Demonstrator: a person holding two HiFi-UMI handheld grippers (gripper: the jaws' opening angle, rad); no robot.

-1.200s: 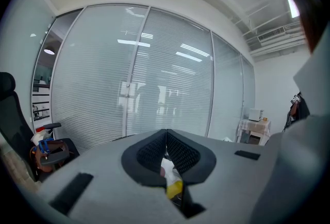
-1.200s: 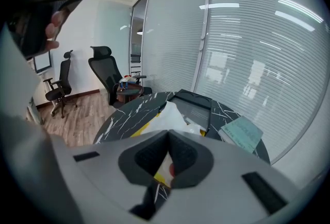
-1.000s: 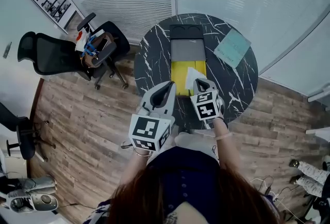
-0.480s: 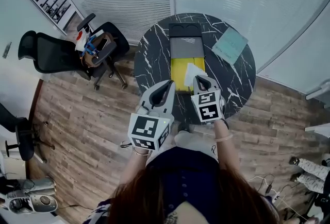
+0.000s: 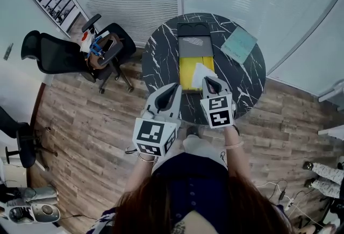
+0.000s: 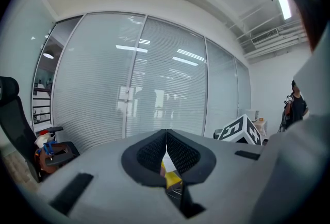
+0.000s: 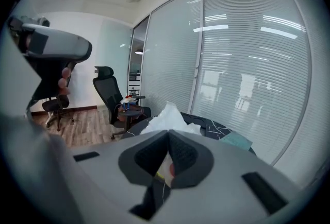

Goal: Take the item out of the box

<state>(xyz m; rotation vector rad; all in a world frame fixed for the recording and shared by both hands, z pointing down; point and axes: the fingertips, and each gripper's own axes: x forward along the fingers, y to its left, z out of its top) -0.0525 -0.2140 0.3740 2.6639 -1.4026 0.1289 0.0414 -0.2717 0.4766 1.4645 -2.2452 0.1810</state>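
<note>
An open box with a yellow tray [image 5: 189, 73] and a grey lid part [image 5: 195, 49] lies on the round black marble table [image 5: 161, 63]. My right gripper [image 5: 209, 84] hangs over the tray's right side, shut on a crumpled white paper item [image 5: 201, 72]. In the right gripper view the white paper item [image 7: 167, 116] sticks up past the right gripper [image 7: 168, 138]. My left gripper [image 5: 173, 90] hovers at the table's near edge, left of the tray, shut with nothing in it. In the left gripper view the left gripper [image 6: 166, 138] has its tips together, with the yellow tray [image 6: 172, 179] showing below.
A teal booklet [image 5: 239, 44] lies at the table's right. A black office chair [image 5: 59, 55] and a second seat loaded with small things [image 5: 102, 47] stand to the left on the wooden floor. Glass walls with blinds close the far side.
Both grippers stay shut. The right one with the white paper has edged slightly farther over the tray; the head view has shifted a little.
</note>
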